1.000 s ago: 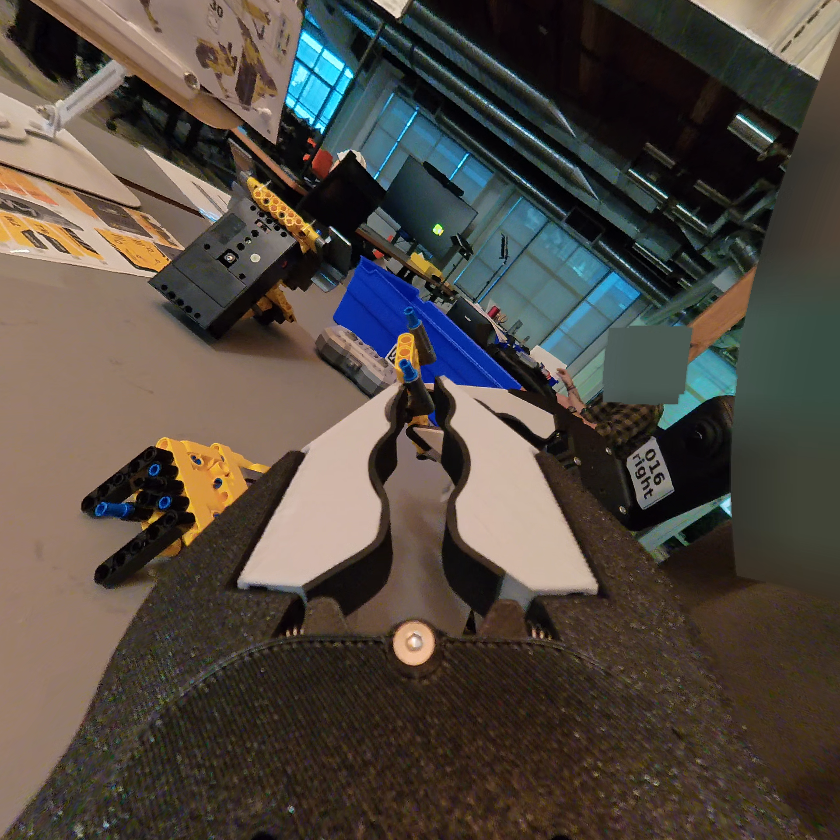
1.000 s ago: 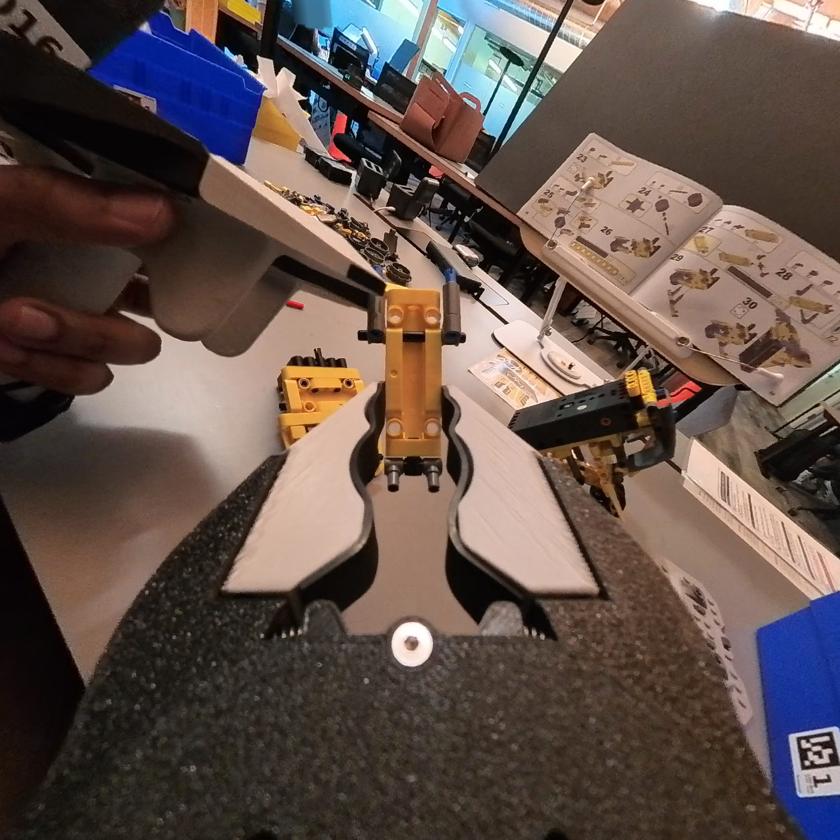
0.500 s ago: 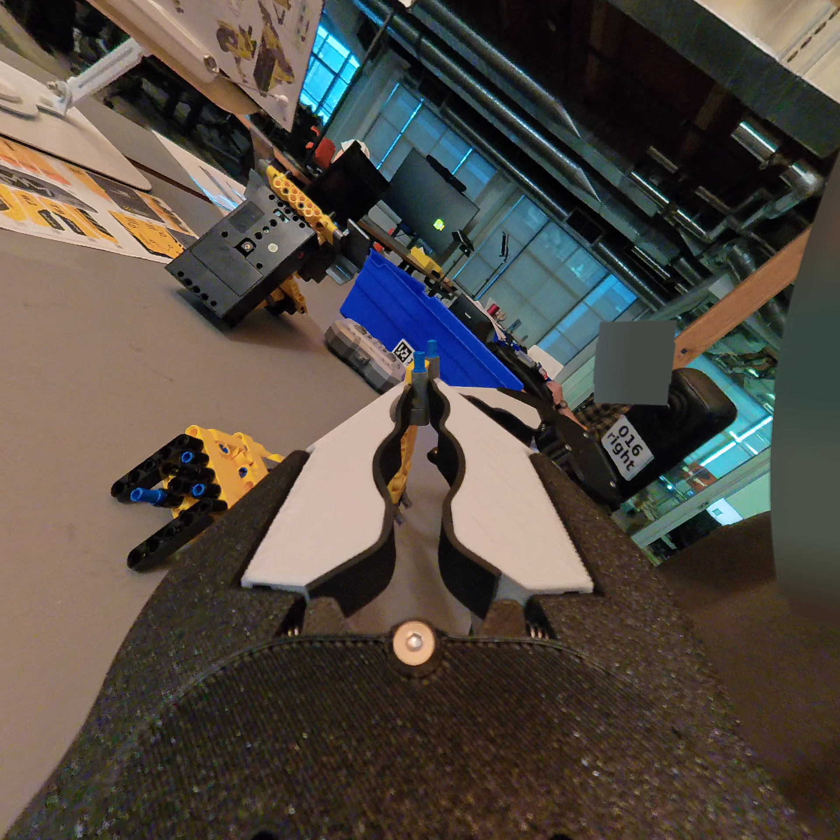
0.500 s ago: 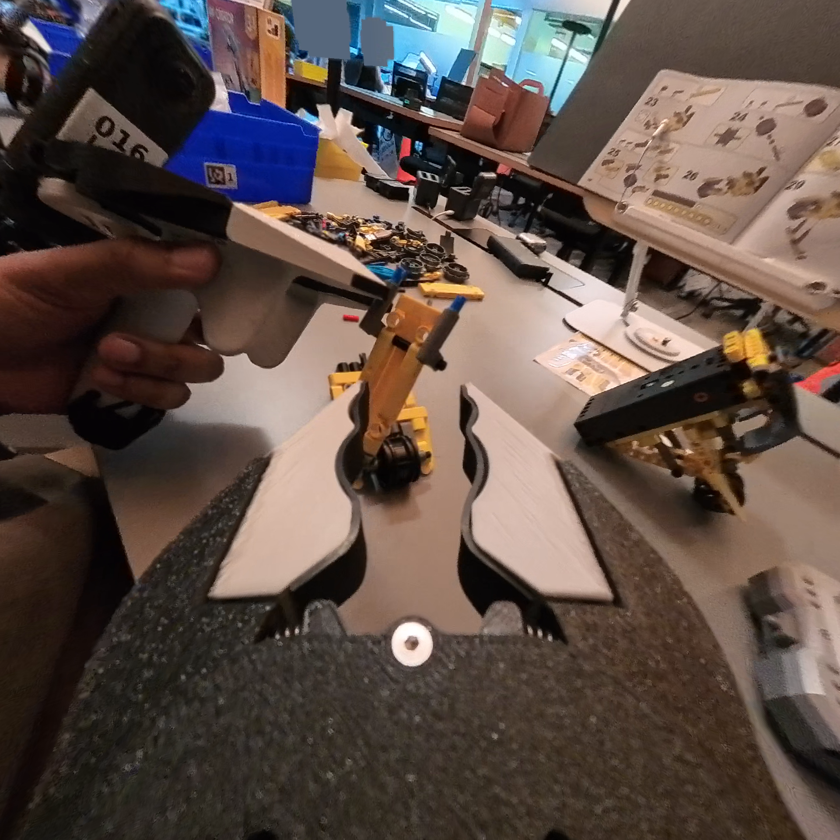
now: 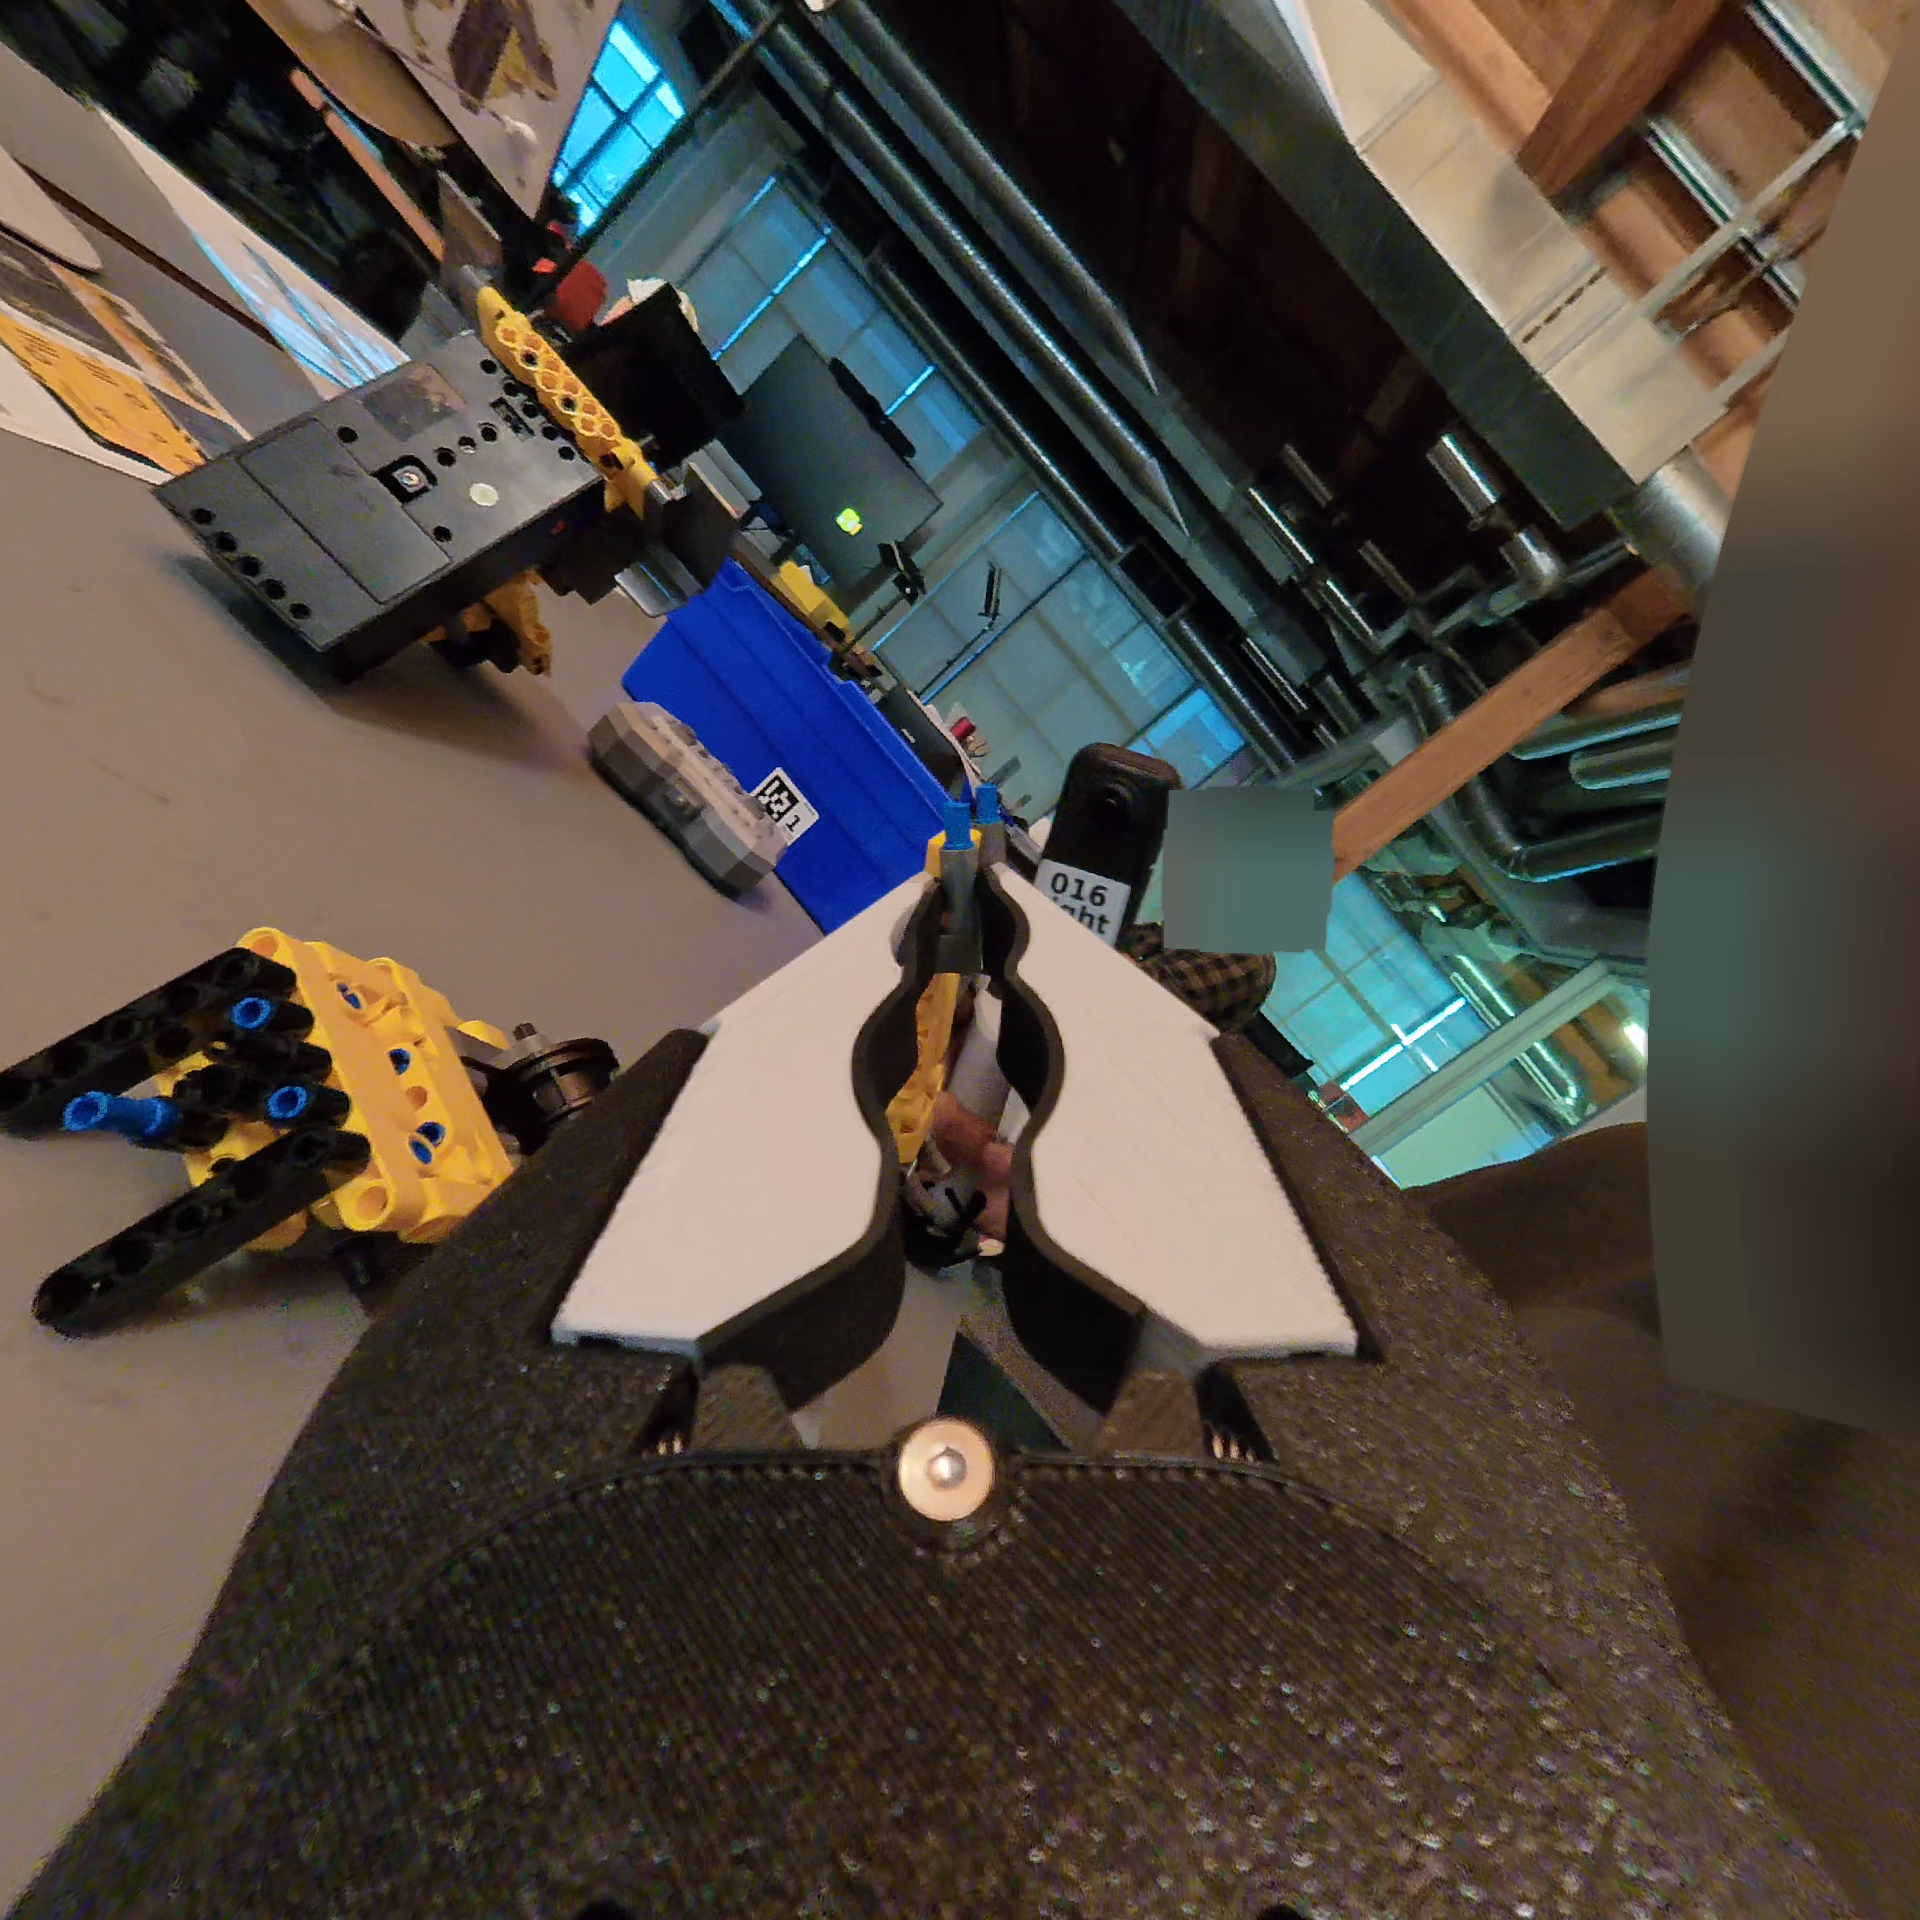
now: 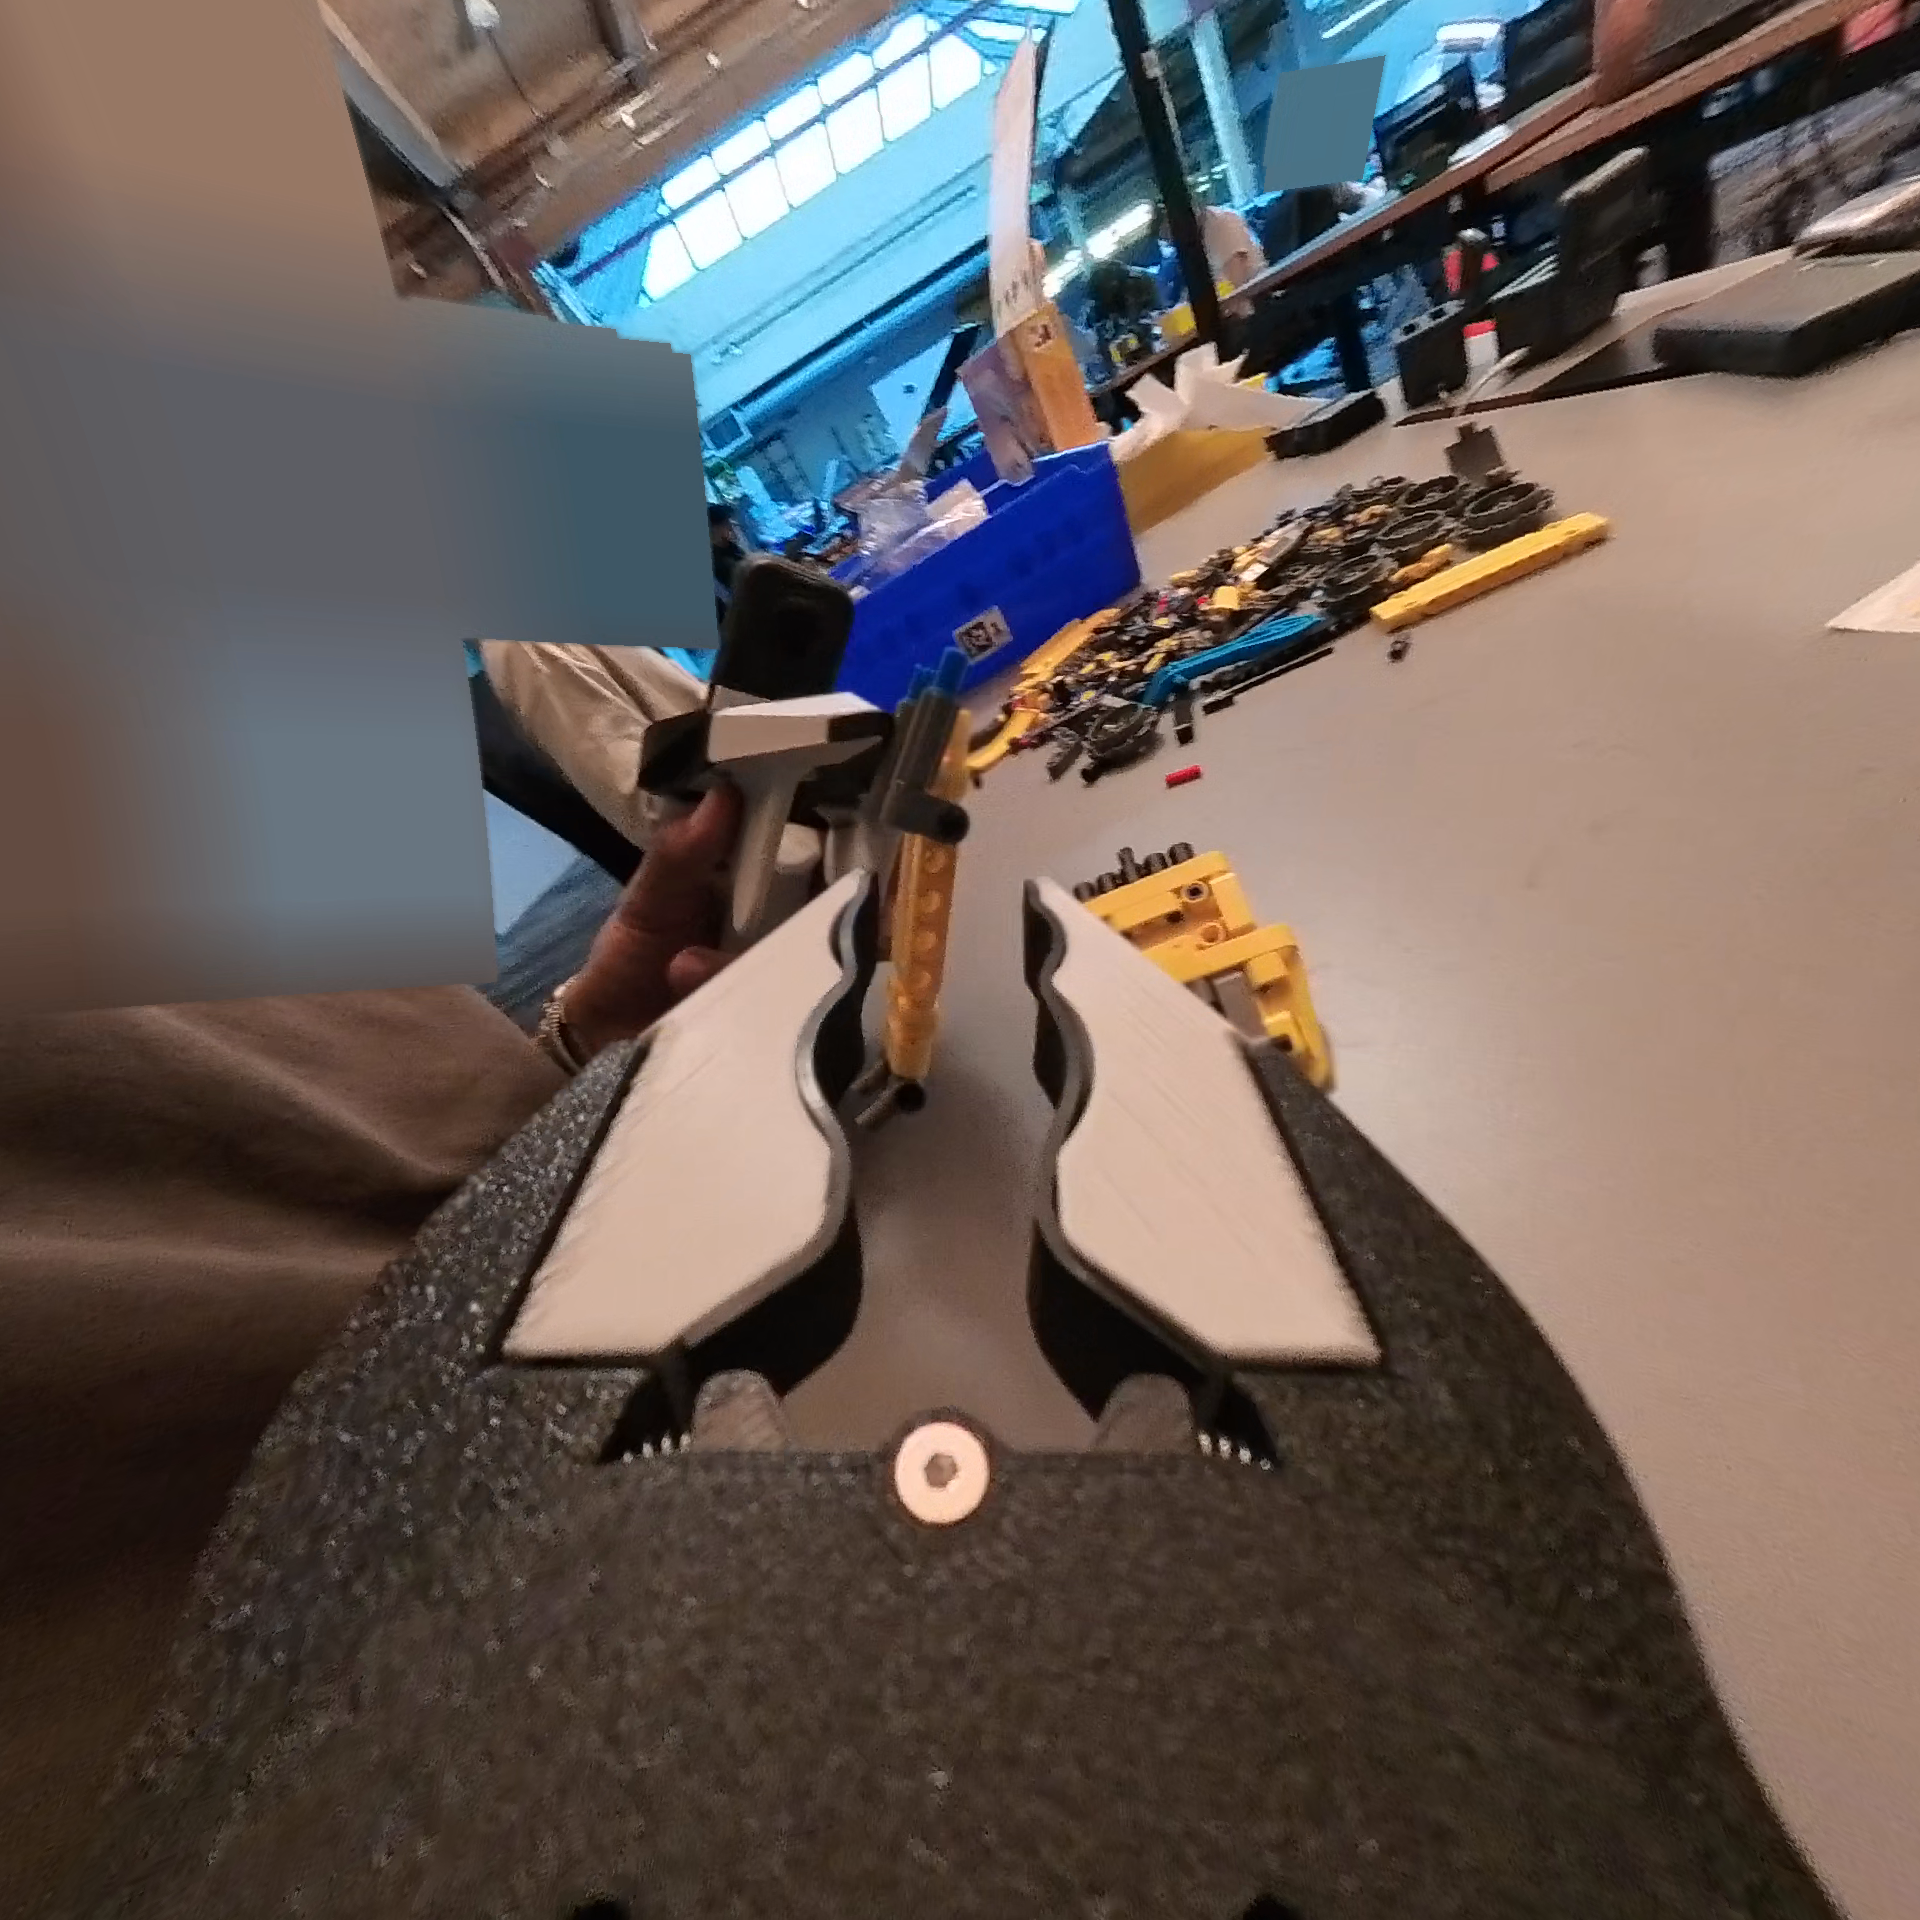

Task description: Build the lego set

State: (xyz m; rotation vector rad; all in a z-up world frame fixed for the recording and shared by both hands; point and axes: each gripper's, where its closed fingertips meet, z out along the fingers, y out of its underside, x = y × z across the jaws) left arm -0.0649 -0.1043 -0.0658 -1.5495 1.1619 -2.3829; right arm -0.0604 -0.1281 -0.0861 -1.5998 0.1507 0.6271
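Left hand-held gripper [image 5: 964, 914] pinches the grey, blue-pinned top of a yellow brick assembly [image 6: 920, 935], lifted off the grey tabletop [image 6: 1558, 1039]. Right hand-held gripper [image 6: 945, 904] stands parted around its lower end, not clamping. Beside it sits another yellow-and-black brick piece [image 5: 312, 1101].
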